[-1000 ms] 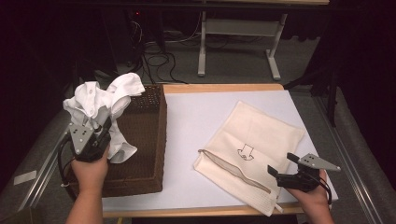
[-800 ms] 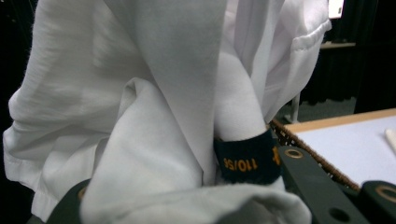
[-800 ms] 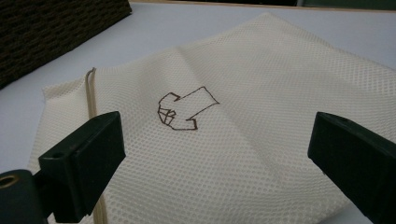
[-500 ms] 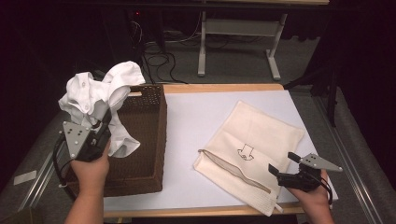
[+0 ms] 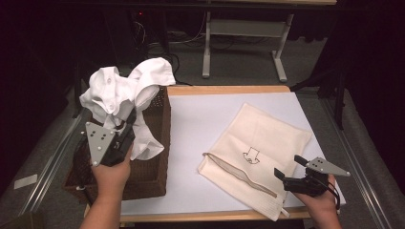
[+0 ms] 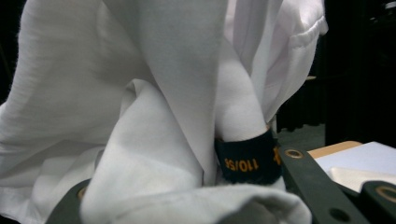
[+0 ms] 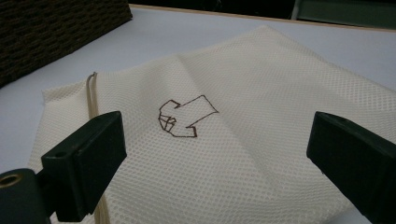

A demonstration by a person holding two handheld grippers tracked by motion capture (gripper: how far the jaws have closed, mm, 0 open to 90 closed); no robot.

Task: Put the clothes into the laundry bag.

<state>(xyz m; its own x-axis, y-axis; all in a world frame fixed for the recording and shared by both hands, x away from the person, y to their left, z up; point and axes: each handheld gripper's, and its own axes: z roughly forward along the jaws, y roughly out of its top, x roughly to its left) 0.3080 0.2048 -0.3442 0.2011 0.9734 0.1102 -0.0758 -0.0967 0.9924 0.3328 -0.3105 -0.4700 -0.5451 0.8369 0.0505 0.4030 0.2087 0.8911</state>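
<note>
A crumpled white garment (image 5: pixel 125 89) hangs above the brown wicker basket (image 5: pixel 152 177) at the table's left side. My left gripper (image 5: pixel 128 120) is shut on its lower folds, and a tail of cloth drapes down into the basket. In the left gripper view the white garment (image 6: pixel 140 93) bunches between the jaws of the left gripper (image 6: pixel 187 201), with a black size label (image 6: pixel 250 161) showing. A cream mesh bag (image 5: pixel 260 136) with a drawn arrow (image 7: pixel 184 116) lies flat on the white tabletop. My right gripper (image 5: pixel 288 166) stands open just over the cream mesh bag (image 7: pixel 261 60), near its front corner.
The white tabletop (image 5: pixel 200 119) lies between basket and bag. A corner of the wicker basket (image 7: pixel 56 32) shows beyond the bag in the right gripper view. A zip or cord edge (image 5: pixel 239 174) runs along the bag's front side. Dark floor and a desk frame (image 5: pixel 243 43) lie beyond the table.
My left gripper has risen and shifted right, lifting the white garment higher above the basket. The right gripper and the bag have not moved.
</note>
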